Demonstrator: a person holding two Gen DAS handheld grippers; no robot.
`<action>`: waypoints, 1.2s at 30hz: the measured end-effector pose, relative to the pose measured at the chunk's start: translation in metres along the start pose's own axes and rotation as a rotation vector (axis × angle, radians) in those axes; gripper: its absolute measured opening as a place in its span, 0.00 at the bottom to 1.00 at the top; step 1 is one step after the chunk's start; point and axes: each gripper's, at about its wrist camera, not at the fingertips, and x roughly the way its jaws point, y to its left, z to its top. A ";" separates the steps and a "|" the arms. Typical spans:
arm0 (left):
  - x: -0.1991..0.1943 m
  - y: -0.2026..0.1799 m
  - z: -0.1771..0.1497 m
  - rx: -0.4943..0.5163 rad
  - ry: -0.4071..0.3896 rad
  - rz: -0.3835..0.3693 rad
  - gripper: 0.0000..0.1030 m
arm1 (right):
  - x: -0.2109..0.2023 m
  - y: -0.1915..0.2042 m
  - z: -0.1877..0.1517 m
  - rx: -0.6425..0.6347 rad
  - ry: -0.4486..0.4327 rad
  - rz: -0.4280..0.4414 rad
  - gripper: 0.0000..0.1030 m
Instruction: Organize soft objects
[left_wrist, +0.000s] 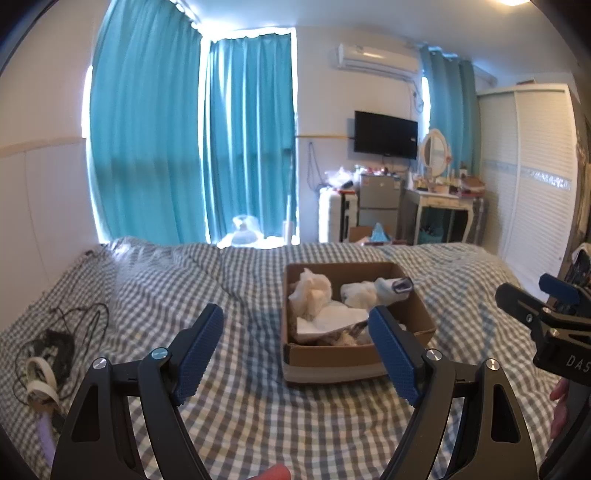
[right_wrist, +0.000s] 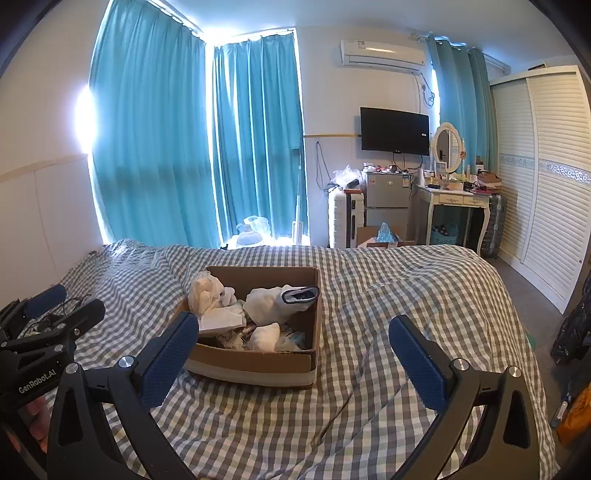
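Since both the left gripper (left_wrist: 295, 343) & right gripper (right_wrist: 295, 354) hung wide open w/ nothing held, a shallow grab into the cardboard box (right_wrist: 258, 360) prob would've snagged several soft items (right_wrist: 273, 299) at once.

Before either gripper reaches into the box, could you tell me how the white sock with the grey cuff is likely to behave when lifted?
The sock lies crumpled, so it will probably droop from the pads rather than hold shape. It looks light, thin knit. It rests against other cloths in the box, so a neighbour may drag along.
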 end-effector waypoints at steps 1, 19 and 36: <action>0.001 0.001 0.000 -0.004 0.002 -0.001 0.80 | 0.001 0.001 0.000 -0.001 0.002 0.000 1.00; 0.000 0.001 0.000 0.003 -0.002 0.005 0.80 | 0.004 0.004 0.000 -0.007 0.012 -0.004 1.00; -0.001 0.000 -0.001 0.007 -0.006 0.009 0.80 | 0.008 0.005 -0.002 -0.004 0.025 -0.001 1.00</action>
